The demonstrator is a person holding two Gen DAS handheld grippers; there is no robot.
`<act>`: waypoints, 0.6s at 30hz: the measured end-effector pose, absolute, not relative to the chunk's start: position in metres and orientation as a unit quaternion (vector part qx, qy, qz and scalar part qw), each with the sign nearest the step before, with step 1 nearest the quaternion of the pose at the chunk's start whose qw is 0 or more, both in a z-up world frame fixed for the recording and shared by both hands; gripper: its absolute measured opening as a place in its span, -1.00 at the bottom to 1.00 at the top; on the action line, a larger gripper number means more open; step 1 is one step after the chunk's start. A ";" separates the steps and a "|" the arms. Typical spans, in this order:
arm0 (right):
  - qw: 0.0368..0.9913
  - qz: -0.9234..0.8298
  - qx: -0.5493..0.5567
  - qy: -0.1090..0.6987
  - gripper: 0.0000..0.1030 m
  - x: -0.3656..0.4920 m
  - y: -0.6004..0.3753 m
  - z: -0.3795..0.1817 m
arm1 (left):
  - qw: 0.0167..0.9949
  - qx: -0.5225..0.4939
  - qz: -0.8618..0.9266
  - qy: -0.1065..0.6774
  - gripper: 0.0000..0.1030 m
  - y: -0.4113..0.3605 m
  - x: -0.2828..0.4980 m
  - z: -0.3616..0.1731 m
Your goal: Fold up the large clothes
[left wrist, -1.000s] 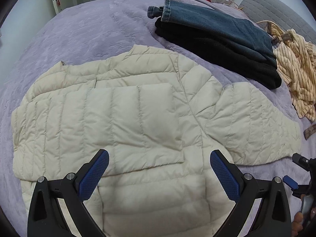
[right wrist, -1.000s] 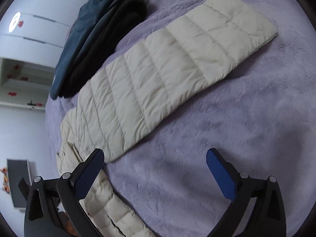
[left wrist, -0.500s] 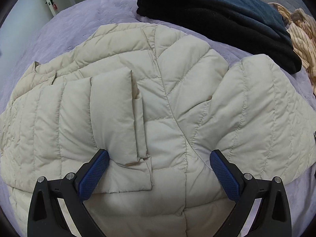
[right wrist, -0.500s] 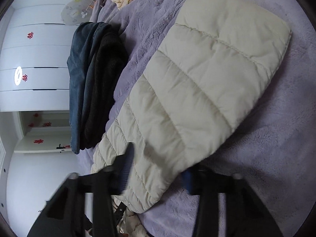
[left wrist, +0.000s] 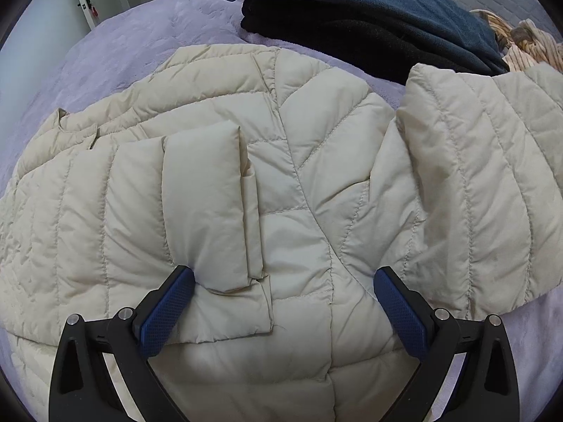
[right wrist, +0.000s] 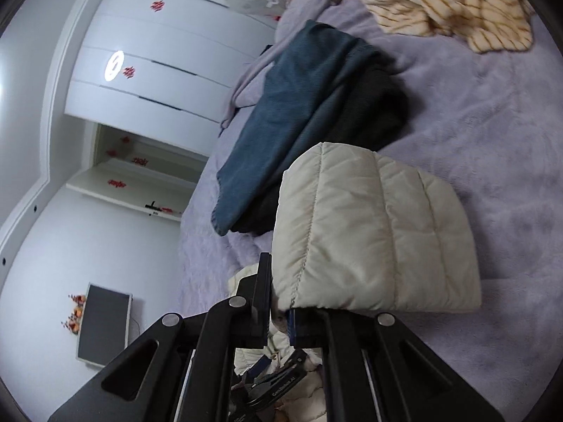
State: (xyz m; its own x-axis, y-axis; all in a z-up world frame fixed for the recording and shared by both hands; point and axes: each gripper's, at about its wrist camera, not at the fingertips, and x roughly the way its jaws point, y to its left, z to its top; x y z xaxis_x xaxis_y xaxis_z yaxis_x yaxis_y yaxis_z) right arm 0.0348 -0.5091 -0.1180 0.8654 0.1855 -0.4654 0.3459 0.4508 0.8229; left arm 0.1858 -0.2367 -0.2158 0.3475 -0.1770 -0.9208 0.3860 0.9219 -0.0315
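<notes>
A cream quilted down jacket (left wrist: 299, 176) lies spread on the purple bed. One sleeve (left wrist: 204, 204) is folded across its body. My left gripper (left wrist: 281, 299) hangs open just above the jacket, its blue pads either side of that sleeve's cuff and the body seam, gripping nothing. The other sleeve (left wrist: 485, 176) rises at the right. In the right wrist view that sleeve (right wrist: 373, 232) is lifted off the blanket and drapes over. My right gripper (right wrist: 279, 313) has its jaws closing, with the sleeve's edge pinched between them.
A stack of folded dark blue jeans (left wrist: 369, 3) on a black garment (left wrist: 334, 35) lies beyond the jacket. A crumpled striped beige garment (right wrist: 440, 3) sits further back. Purple blanket (right wrist: 492, 123) surrounds everything. White wardrobe doors (right wrist: 158, 52) stand past the bed.
The right gripper went from wide open to pinched on the sleeve and lifted it off the bed. The left gripper sank closer to the jacket, still open.
</notes>
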 end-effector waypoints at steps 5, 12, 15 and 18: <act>0.848 -0.006 0.456 0.270 -0.84 0.067 -0.465 -0.081 | 0.835 0.043 -0.188 0.516 0.99 -0.204 0.183 -0.170; 0.881 0.053 0.353 0.312 -0.84 0.114 -0.381 -0.055 | 0.860 0.020 -0.134 0.492 0.99 -0.116 0.203 -0.144; 0.886 0.081 0.305 0.338 -0.84 0.136 -0.337 -0.058 | 0.863 0.020 -0.099 0.495 0.99 -0.069 0.217 -0.151; 0.885 0.103 0.256 0.375 -0.84 0.160 -0.288 -0.072 | 0.864 0.026 -0.070 0.499 0.99 -0.024 0.224 -0.158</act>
State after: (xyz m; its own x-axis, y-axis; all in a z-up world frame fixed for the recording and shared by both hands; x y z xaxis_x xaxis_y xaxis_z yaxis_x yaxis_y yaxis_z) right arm 0.1603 -0.2875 -0.0715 0.6974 0.3742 -0.6113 0.0099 0.8478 0.5302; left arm 0.2243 -0.0243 -0.1578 0.4927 -0.0946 -0.8651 0.1459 0.9890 -0.0251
